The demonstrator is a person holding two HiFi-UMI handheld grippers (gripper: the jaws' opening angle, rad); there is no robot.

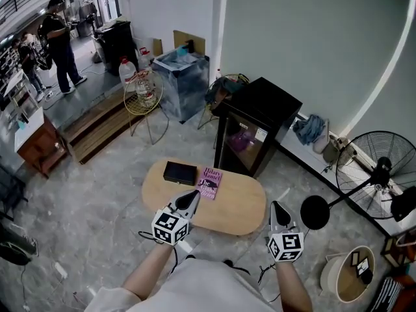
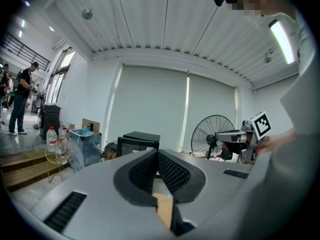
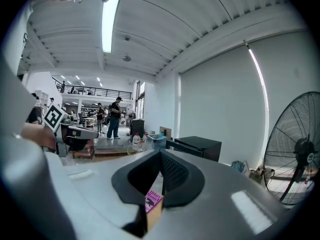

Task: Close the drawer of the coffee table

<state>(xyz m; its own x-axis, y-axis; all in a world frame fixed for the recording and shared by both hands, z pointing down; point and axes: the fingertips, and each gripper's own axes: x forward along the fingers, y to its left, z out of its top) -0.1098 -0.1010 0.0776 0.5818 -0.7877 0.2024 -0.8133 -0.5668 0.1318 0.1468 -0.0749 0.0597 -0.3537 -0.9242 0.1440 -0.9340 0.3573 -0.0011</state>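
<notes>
Both left tongs (image 1: 194, 194) and right tongs (image 1: 278, 206) closed, empty.

Both arms reach forward from the lower edge of the head view, the left forearm (image 1: 147, 275) and right forearm (image 1: 293, 290) bare. The left gripper (image 1: 192, 197) is held near level, tipped slightly down, jaws closed together and empty. The right gripper (image 1: 279, 208) is posed alike, well apart from it, jaws closed and empty.

Purple book (image 1: 209, 182) beside black box (image 1: 180, 173); standing fan (image 1: 380, 168) right.
</notes>
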